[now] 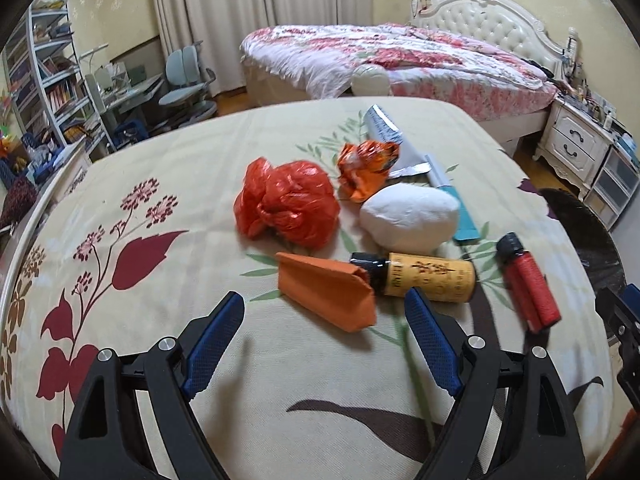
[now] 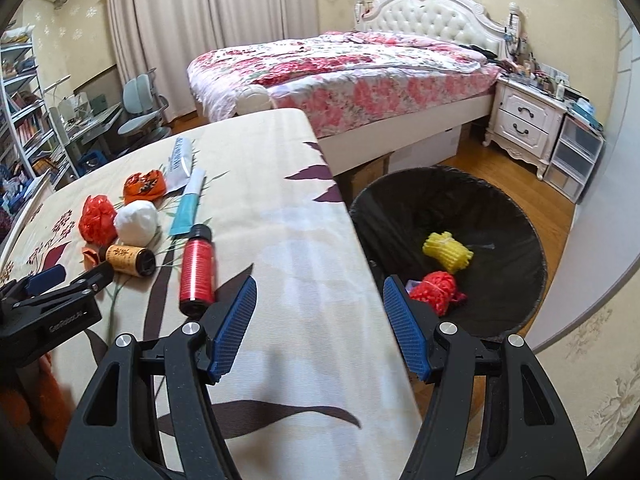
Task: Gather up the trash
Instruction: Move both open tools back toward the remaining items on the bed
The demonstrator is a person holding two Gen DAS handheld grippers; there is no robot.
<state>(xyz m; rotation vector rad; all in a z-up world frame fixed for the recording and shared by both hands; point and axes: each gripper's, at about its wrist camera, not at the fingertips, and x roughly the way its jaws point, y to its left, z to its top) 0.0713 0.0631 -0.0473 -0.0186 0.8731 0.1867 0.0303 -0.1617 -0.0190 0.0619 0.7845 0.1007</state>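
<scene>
Trash lies on a floral tablecloth [image 1: 168,152]: a crumpled red plastic bag [image 1: 286,204], an orange wrapper [image 1: 366,168], a white ball [image 1: 410,216], a folded orange paper [image 1: 326,290], a yellow-labelled bottle [image 1: 424,276], a red bottle [image 1: 528,282], a teal tube [image 1: 460,208] and a silver tube [image 1: 386,126]. My left gripper [image 1: 324,310] is open, just short of the orange paper. My right gripper [image 2: 320,294] is open and empty over the table's right edge, beside a black-lined bin [image 2: 404,208] holding yellow [image 2: 448,252] and red [image 2: 438,292] foam nets.
A bed with a floral quilt [image 2: 340,68] stands behind the table. A white nightstand [image 2: 524,120] and plastic drawers [image 2: 574,156] are at the right. A desk, chair [image 1: 188,80] and bookshelf [image 1: 44,76] are at the left. The left gripper shows in the right wrist view [image 2: 68,276].
</scene>
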